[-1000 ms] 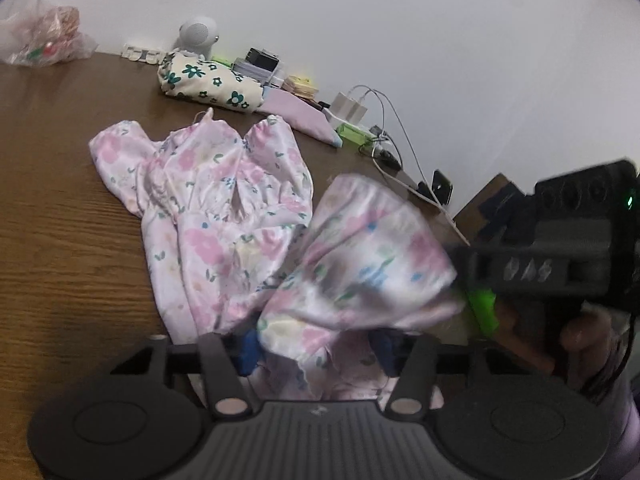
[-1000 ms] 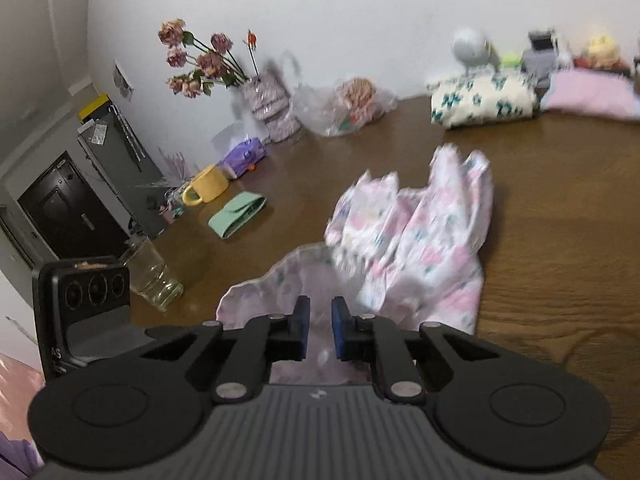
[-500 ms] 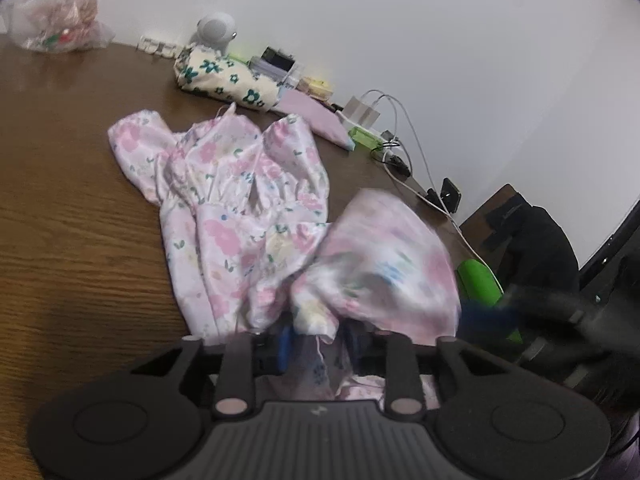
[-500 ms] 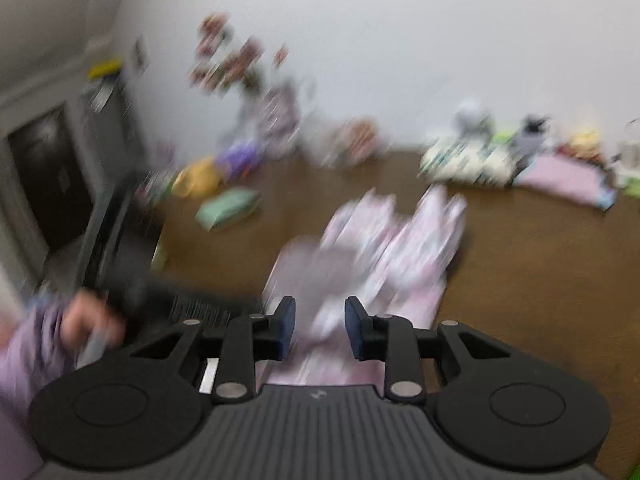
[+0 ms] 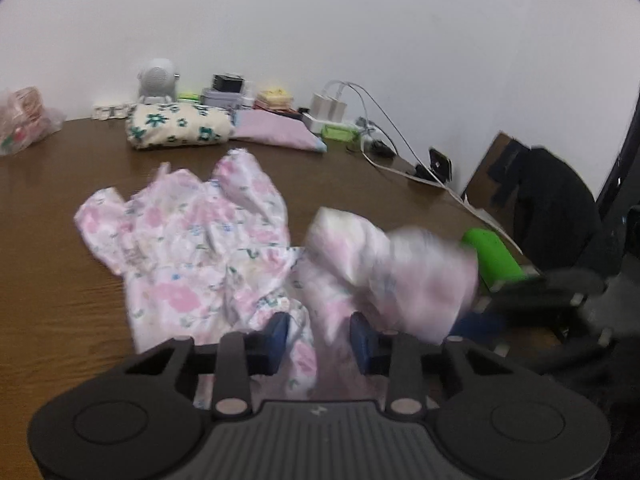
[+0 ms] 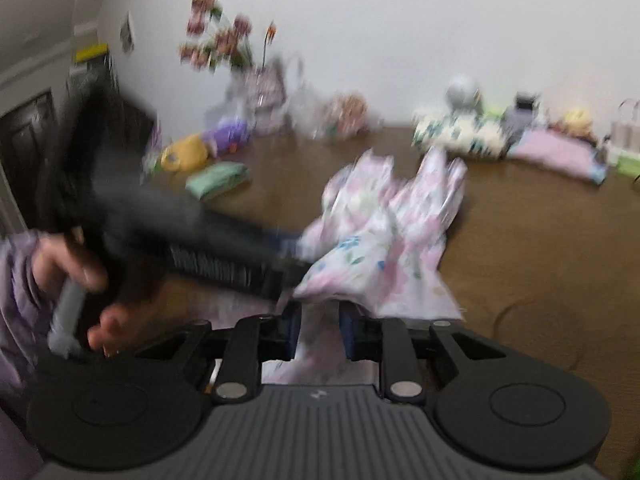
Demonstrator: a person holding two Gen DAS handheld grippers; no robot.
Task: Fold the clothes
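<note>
Garment [image 5: 192, 248]: white w/ pink flowers, small green leaves, bits of blue. Table [image 5: 48, 312]: brown wood grain. Left gripper [image 5: 319, 340] & right gripper [image 6: 319, 330]: black bodies, dark blue pads. Far side: folded cloth [image 5: 178, 128] cream w/ dark green flowers; folded cloth right of it [image 5: 276, 134] plain lilac-pink. Bright green roll [image 5: 494, 258] at right. Right view, far left: yellow mug [image 6: 184, 156], purple item [image 6: 228, 134], mint green pouch [image 6: 218, 180], pink-red flowers [image 6: 216, 44]. Wall [image 5: 360, 20] white.

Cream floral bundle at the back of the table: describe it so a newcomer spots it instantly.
On the brown wooden table, look to the far edge along the white wall. The cream bundle lies just in front of the small white round gadget; its dark green flower print separates it from the plain pink folded cloth beside it.
</note>
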